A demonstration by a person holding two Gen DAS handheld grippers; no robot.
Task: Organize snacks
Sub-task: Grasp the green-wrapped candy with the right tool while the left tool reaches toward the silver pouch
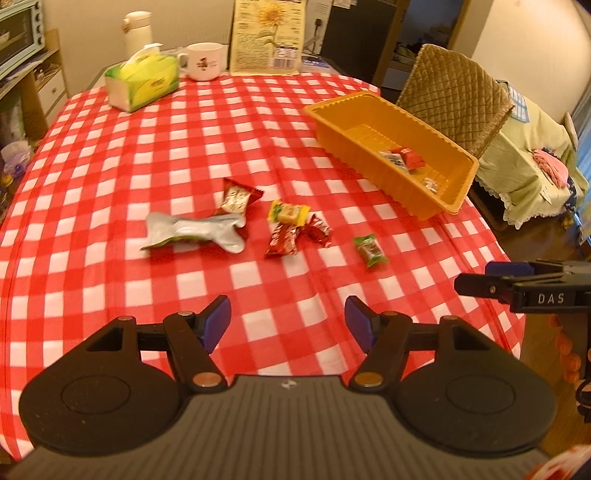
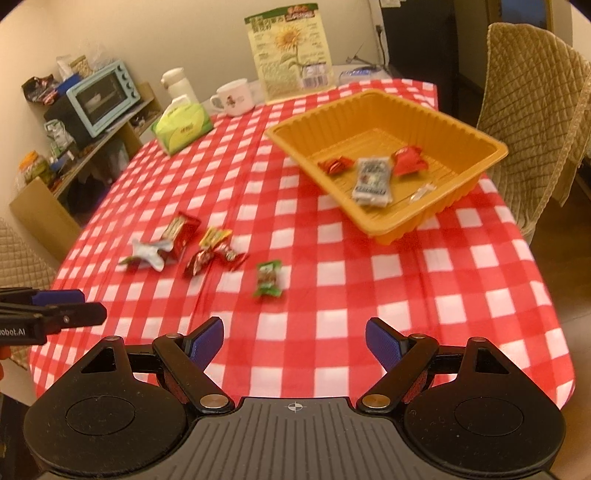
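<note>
An orange tray [image 1: 332, 122] [image 2: 295, 147] stands on the red checked tablecloth at the right and holds a few wrapped snacks [image 2: 371, 179]. Loose snacks lie mid-table: a silver pouch [image 1: 195, 232], a red-white packet [image 1: 236, 197], a yellow packet [image 1: 290, 213], red wrappers [image 1: 295, 236] and a green candy [image 1: 369, 250] [image 2: 269, 278]. My left gripper [image 1: 287, 319] is open and empty, above the cloth short of the snacks. My right gripper [image 2: 294, 338] is open and empty near the front edge; it also shows in the left wrist view [image 1: 480, 280].
At the table's far end are a green tissue box [image 1: 142, 81], a white mug [image 1: 205, 61], a white flask [image 1: 137, 31] and a sunflower seed bag [image 1: 267, 35]. A quilted chair [image 2: 535, 110] stands right of the tray. Shelves with a toaster oven [image 2: 103, 96] are on the left.
</note>
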